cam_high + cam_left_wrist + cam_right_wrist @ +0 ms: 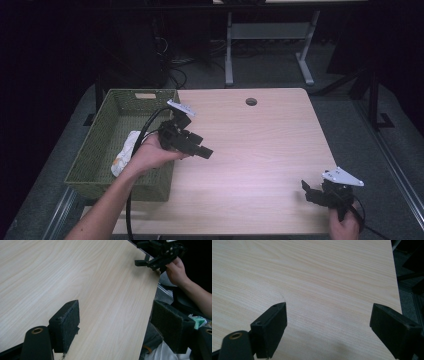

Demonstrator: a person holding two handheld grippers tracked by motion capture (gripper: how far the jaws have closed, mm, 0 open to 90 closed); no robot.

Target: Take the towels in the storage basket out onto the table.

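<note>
The right hand-held gripper (328, 327) hangs with its jaws wide apart over the pale wooden table (319, 272).

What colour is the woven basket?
Olive green basket, best seen in the high view.

I see a pale wood-grain table (260, 145), and an olive-green woven basket (102, 135) holding a white cloth (125, 150) with an orange mark. My left gripper (202, 149) and right gripper (311, 192) are black, each topped by a grey plate.

Both black tongs, left (204, 151) and right (306, 188), carry grey three-cornered plates, black cables and dark padded jaws.
</note>
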